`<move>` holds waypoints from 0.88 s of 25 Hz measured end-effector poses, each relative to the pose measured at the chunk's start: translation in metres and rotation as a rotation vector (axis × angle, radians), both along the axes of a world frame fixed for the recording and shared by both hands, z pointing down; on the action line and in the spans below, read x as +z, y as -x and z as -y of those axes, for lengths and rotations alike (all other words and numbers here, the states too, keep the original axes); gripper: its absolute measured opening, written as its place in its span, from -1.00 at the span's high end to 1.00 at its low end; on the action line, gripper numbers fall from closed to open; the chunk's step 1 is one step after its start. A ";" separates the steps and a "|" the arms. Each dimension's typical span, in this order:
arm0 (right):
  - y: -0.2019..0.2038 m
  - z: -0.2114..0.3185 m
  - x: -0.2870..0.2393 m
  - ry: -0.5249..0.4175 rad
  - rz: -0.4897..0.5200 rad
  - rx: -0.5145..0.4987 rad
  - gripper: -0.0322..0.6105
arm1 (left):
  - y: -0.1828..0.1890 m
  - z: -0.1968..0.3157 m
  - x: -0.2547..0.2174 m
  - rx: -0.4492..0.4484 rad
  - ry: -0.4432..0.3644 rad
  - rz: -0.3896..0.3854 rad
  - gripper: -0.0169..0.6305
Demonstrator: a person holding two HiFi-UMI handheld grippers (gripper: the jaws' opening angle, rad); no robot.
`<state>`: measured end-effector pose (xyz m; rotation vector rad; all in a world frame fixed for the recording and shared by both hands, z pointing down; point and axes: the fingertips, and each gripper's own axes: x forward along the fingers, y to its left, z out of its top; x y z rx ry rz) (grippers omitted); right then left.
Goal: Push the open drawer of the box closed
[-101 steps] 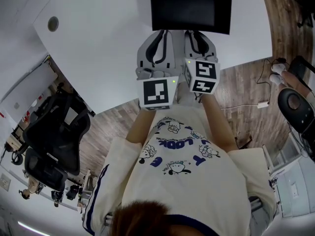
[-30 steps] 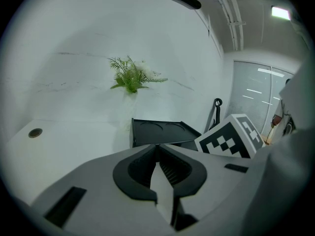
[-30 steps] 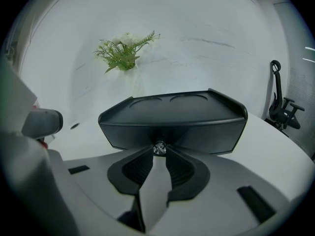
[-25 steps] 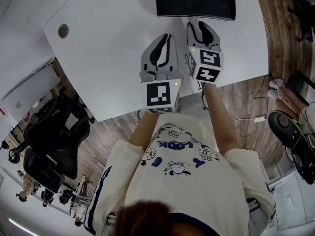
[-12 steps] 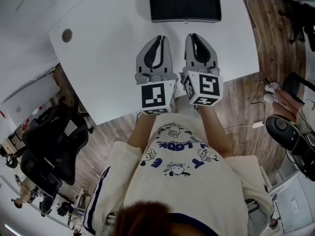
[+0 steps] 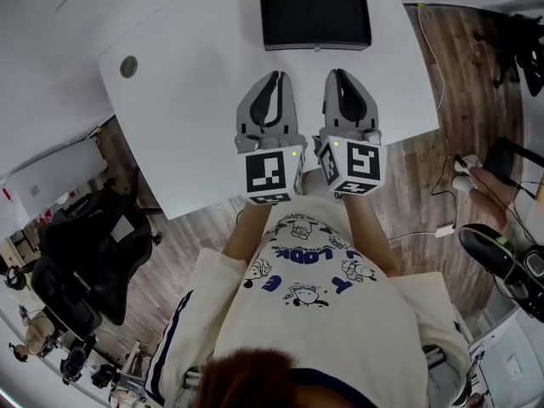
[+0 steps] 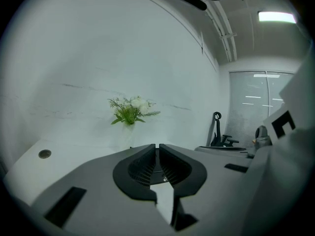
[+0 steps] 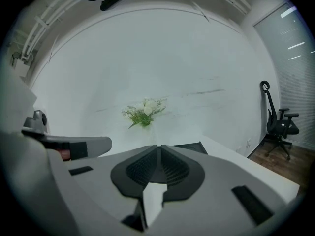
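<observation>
A white table [image 6: 187, 126] is seen from above, most of its surface bare. Open tabletop lies between the two grippers and the box, and more to the left as far as a round cable hole [image 6: 128, 66] near the left corner. The right edge runs close beside the right gripper, with wooden floor [image 6: 425, 168] past it. Office chairs [image 6: 85, 253] stand on the floor off the left edge.

The left gripper [image 6: 274, 76] and the right gripper [image 6: 336, 73] are held side by side, apart from each other, over the near half of the table. Both are pointed toward the far edge, with their marker cubes [image 6: 270, 175] above the near edge. In each gripper view the jaws are pressed together at the tips, with nothing between them.

The black box [image 6: 315, 19] is set at the far edge, well apart from both grippers and roughly in line with them. Whether its drawer stands open cannot be told, and no contents are shown. A small plant [image 7: 130, 110] with white flowers is placed at the far edge, to the left of the box.
</observation>
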<state>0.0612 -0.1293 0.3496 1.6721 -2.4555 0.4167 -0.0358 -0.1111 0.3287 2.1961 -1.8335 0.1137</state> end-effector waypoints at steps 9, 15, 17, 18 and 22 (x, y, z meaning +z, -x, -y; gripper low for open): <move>-0.005 -0.004 -0.026 -0.070 0.002 -0.006 0.78 | -0.005 -0.001 -0.025 -0.005 -0.065 0.024 0.85; -0.002 -0.003 -0.036 -0.101 0.005 -0.023 0.78 | -0.006 -0.002 -0.033 -0.006 -0.084 0.024 0.85; -0.001 -0.002 -0.037 -0.105 0.007 -0.027 0.78 | -0.006 -0.002 -0.035 -0.006 -0.090 0.028 0.85; 0.000 -0.002 -0.038 -0.107 0.011 -0.027 0.78 | -0.006 -0.002 -0.036 -0.006 -0.094 0.030 0.85; 0.002 -0.003 -0.040 -0.115 0.015 -0.026 0.78 | -0.004 -0.003 -0.041 -0.005 -0.107 0.033 0.85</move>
